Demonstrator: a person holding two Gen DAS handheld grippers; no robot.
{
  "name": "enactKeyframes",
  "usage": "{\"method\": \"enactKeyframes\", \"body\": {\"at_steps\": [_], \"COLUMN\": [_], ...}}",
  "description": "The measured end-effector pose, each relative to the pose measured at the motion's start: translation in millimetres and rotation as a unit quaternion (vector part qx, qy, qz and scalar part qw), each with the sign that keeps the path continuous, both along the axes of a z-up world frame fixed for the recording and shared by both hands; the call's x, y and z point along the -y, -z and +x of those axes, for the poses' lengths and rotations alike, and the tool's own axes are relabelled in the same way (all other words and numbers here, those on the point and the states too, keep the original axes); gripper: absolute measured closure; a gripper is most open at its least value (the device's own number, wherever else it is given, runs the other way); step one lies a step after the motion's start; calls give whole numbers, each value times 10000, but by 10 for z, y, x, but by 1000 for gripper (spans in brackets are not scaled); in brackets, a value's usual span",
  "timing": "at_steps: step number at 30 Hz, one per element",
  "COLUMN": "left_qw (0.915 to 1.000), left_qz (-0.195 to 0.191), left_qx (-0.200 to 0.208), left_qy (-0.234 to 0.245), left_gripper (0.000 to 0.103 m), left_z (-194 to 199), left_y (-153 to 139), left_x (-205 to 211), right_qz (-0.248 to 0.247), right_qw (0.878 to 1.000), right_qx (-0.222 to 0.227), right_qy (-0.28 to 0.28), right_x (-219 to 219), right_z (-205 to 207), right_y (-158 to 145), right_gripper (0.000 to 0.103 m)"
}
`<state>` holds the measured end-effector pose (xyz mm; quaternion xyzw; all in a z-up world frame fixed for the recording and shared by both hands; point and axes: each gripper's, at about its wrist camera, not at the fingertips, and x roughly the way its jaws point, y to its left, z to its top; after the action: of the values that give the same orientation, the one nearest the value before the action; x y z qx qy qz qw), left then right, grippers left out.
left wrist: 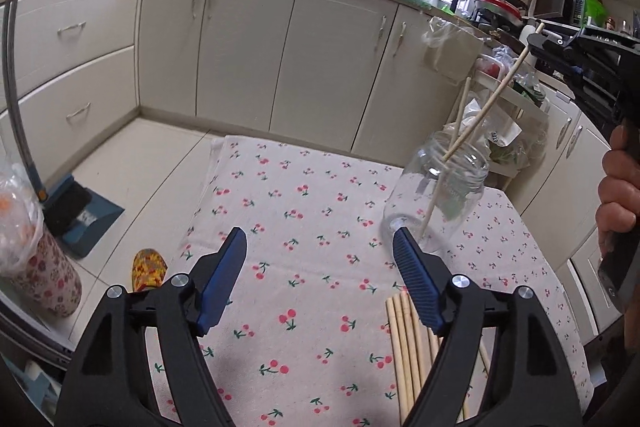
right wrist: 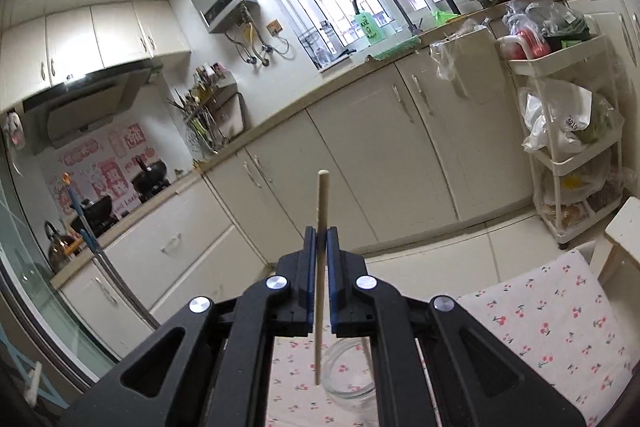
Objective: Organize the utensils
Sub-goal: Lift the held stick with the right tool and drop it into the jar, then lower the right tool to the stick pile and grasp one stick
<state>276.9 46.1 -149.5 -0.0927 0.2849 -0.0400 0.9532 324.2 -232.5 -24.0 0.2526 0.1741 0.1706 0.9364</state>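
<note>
The cherry-print cloth (left wrist: pixel 304 211) covers the table and serves as the work surface, so everything for the sorting lies on it. The glass jar (left wrist: pixel 436 203) stands on the cloth toward its far right side, mouth up, and is the collecting vessel: one chopstick (left wrist: pixel 460 115) already leans inside it, its top resting against the rim. A second chopstick (right wrist: pixel 321 267) angles down into the jar's mouth in the left view. It is pinched near its upper end between the pressed-together jaws of the right gripper (right wrist: pixel 320 243), which a hand (left wrist: pixel 618 195) carries above and to the right of the jar, probably so that the stick can drop in tip first. In the right view the stick hangs almost upright, its lower tip just left of the jar's rim, so whether it is truly inside cannot be told for certain. The left gripper (left wrist: pixel 320 247) hovers over the cloth's near edge with its jaws spread and nothing between them, apparently ready for the next pick. The loose chopsticks (left wrist: pixel 404 343) lie side by side on the cloth on the near side of the jar, partly under the left gripper's right finger, waiting their turn.
</note>
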Motion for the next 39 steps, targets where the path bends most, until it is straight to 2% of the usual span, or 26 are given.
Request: {"method": "enactKeyframes", "body": {"at_steps": [8,20,22,24,25,27,28,30,32,33,36,39], "left_qw": [9999,9996,9996,9995,9995,9995,9994,9991,9987,9986,9986,9986], "left_qz": [-98,-134,-147,-157,-161,-181,-194,-222,-261,-279,-264,-245], "left_qx": [-107,-216,-241,-261,-263,-272,-290,-341,-415,-435,-436,-436], "left_qy": [6,94,70,37,21,-21,-48,-85,-124,-138,-147,-142], "left_gripper": [31,31,31,31,31,30,30,29,29,29,29,28], "left_z": [32,-14,-9,-7,-13,-21,-22,-16,-11,-15,-44,-55], "left_y": [0,28,42,54,59,75,90,123,157,166,164,162], "left_x": [44,110,95,69,51,10,-12,-47,-76,-82,-80,-86], "right_qz": [41,57,4,-146,-215,-379,-532,-1089,-1349,-1454,-1806,-2379], "right_qw": [9998,9998,9997,9985,9964,9874,9829,9641,9462,9411,9308,9239], "right_qx": [176,65,-60,-498,-814,-1533,-1745,-2338,-2801,-2908,-3039,-2870], "right_qy": [55,195,232,194,127,-127,-261,-628,-895,-924,-931,-865], "right_x": [82,127,159,188,198,191,155,-23,-143,-174,-274,-403], "right_z": [-90,39,52,75,71,-17,-68,-211,-347,-379,-447,-464], "right_y": [-151,-109,-80,35,147,497,633,1001,1352,1442,1615,1653], "right_gripper": [97,97,97,97,96,81,77,77,84,88,90,94]}}
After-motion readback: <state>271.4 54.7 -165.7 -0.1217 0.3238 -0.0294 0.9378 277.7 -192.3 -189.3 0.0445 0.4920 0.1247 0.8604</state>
